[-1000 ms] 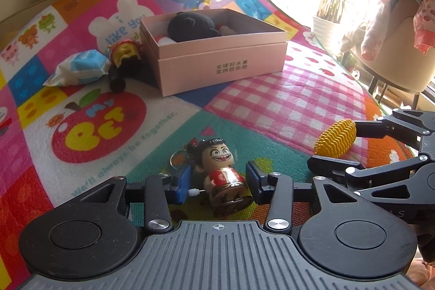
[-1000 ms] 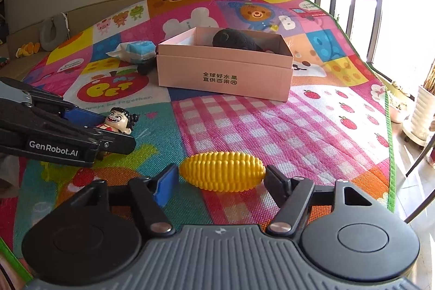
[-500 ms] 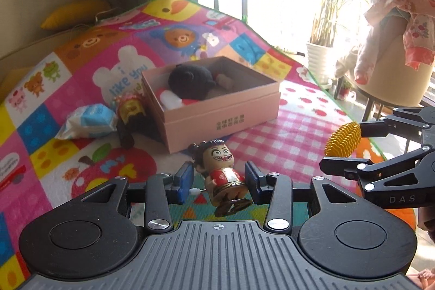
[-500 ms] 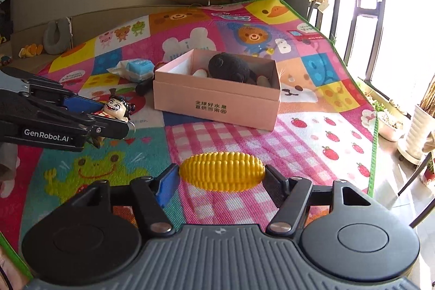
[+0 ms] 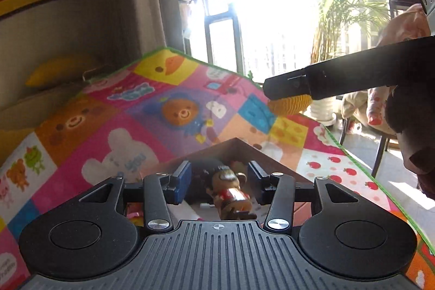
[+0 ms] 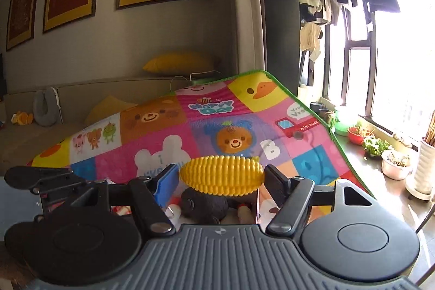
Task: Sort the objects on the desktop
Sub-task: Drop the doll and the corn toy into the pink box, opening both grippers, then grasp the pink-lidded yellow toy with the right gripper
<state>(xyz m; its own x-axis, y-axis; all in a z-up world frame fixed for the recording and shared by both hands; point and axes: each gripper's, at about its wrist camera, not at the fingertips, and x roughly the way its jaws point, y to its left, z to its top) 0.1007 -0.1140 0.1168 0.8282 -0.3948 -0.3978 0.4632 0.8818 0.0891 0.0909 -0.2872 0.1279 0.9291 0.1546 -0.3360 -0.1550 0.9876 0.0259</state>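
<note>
- Above the open pink box [image 5: 274,162], the grinning doll figure [image 5: 229,190] sits tilted between the left gripper [image 5: 217,178] pads; its jaws have just been opening and stand clear of the doll on both sides.
- The yellow toy corn [image 6: 221,175] lies crosswise in the right gripper [image 6: 221,178], whose jaws have just been opening; a gap shows at both ends.
- A black plush [image 6: 205,201] lies in the box below.
- The colourful play mat [image 6: 163,127] spreads beyond.

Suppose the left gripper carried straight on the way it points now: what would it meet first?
Most likely the doll figure, which sits loose between the left gripper's just-opened pads, tipping into the pink box. Past it, the dark plush in the box, then the box's far wall. Depth is hard to judge here.
</note>
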